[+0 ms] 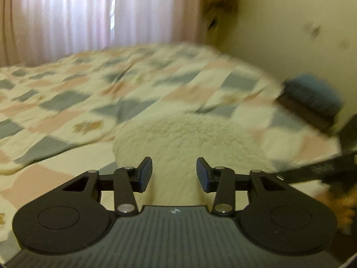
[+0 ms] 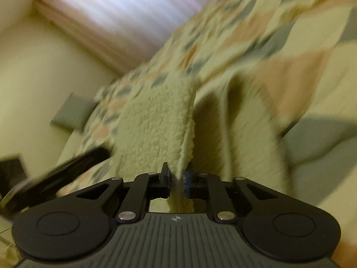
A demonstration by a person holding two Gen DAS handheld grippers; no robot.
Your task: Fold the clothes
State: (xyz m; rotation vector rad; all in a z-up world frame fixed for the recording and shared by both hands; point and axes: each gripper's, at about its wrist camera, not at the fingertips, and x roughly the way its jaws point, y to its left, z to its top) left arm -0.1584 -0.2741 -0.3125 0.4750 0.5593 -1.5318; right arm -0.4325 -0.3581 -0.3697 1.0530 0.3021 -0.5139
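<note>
Fluffy cream fleece (image 1: 185, 138) everywhere, with a checked quilt side in pink, grey and cream. Spread across the bed (image 1: 55, 178), fleecy underside flipped up in a rounded hump right ahead of the left tool (image 1: 174, 174). Left tool spread wide, nothing between the fingers (image 1: 145, 174), just hovering over the fleece near the close edge.

Right tool (image 2: 176, 183) pinched tight on a fold of the same fleece (image 2: 154, 122), fabric bunched between both fingers (image 2: 164, 179) and running up and away as a lifted strip. Rest of the quilt (image 2: 279, 71) draping off to the right, pretty blurry.

Over on the far right in the left view, a blue thing (image 1: 312, 89) sitting on something dark (image 1: 303, 109) by the wall, too smeared to say what. Pale curtains (image 1: 89, 15) at the far end with light coming through. Dark blurred shape (image 2: 67, 167) at the left of the right view, probably the other tool, can't tell for sure. Grey pillow-ish patch (image 2: 73, 114) against the wall too.
</note>
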